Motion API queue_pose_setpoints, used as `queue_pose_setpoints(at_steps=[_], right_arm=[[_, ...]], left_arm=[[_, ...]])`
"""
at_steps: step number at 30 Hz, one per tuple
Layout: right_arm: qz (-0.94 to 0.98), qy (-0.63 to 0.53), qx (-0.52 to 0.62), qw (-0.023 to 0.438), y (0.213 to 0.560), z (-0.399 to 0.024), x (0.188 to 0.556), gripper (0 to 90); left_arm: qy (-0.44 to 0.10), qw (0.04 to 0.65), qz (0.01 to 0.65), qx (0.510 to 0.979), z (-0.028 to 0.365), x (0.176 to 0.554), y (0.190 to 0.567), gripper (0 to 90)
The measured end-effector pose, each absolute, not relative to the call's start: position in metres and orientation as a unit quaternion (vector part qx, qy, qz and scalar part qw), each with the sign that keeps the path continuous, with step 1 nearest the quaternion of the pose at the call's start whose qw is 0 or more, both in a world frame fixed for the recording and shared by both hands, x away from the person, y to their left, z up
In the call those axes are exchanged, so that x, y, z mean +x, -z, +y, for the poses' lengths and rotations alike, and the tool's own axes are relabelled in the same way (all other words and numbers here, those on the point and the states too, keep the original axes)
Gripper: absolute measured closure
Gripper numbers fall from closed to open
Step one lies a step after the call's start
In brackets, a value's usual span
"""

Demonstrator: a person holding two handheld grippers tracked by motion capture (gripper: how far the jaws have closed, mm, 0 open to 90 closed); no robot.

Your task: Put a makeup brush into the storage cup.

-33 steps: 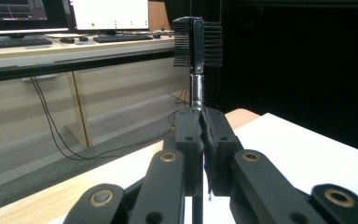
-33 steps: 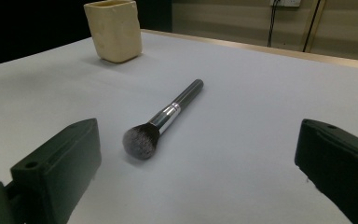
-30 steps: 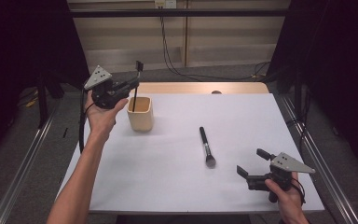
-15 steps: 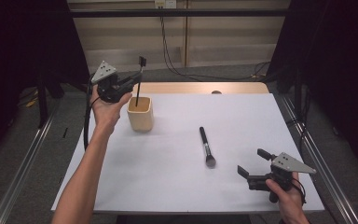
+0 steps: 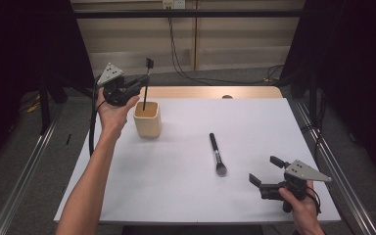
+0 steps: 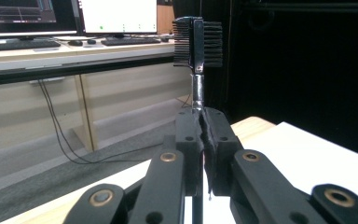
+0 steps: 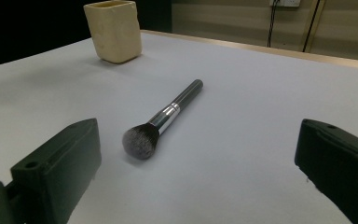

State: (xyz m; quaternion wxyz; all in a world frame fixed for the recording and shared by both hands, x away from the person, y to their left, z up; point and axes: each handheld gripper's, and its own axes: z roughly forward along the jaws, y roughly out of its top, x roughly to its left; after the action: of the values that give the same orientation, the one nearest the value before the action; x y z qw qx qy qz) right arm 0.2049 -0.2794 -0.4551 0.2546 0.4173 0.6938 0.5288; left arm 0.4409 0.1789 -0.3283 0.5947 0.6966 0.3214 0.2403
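Note:
My left gripper (image 5: 138, 89) (image 6: 201, 119) is shut on the thin stem of a black comb-headed brush (image 5: 147, 78) (image 6: 198, 42). The brush stands nearly upright, and its lower end reaches the mouth of a beige cup (image 5: 148, 122) (image 7: 113, 30) at the table's back left. A black makeup brush with a silver ferrule (image 5: 216, 152) (image 7: 165, 116) lies flat mid-table, bristles toward the front. Near the front right corner my right gripper (image 5: 266, 170) (image 7: 198, 140) hovers open. Its jaws point at the lying brush and nothing is between them.
A white mat (image 5: 186, 196) covers the table, with a wooden strip (image 5: 200, 92) along the far edge. Metal rails (image 5: 24, 176) run on the floor at both sides. Cables (image 5: 176, 54) hang behind the table. A desk with monitors (image 6: 119, 16) stands beyond.
The left gripper has lifted a little, and the comb brush has swung from tilted to nearly upright over the cup. The right gripper and the makeup brush have stayed put.

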Motion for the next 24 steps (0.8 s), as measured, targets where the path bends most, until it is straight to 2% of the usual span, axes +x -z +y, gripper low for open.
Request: queue_pose_setpoints(at_steps=[24], right_arm=[[0.695,-0.528,0.415,0.255,0.455,-0.280,0.204,0.0]], left_arm=[[-0.237,0.579,0.342,0.701,0.185,0.451,0.364,85.7]])
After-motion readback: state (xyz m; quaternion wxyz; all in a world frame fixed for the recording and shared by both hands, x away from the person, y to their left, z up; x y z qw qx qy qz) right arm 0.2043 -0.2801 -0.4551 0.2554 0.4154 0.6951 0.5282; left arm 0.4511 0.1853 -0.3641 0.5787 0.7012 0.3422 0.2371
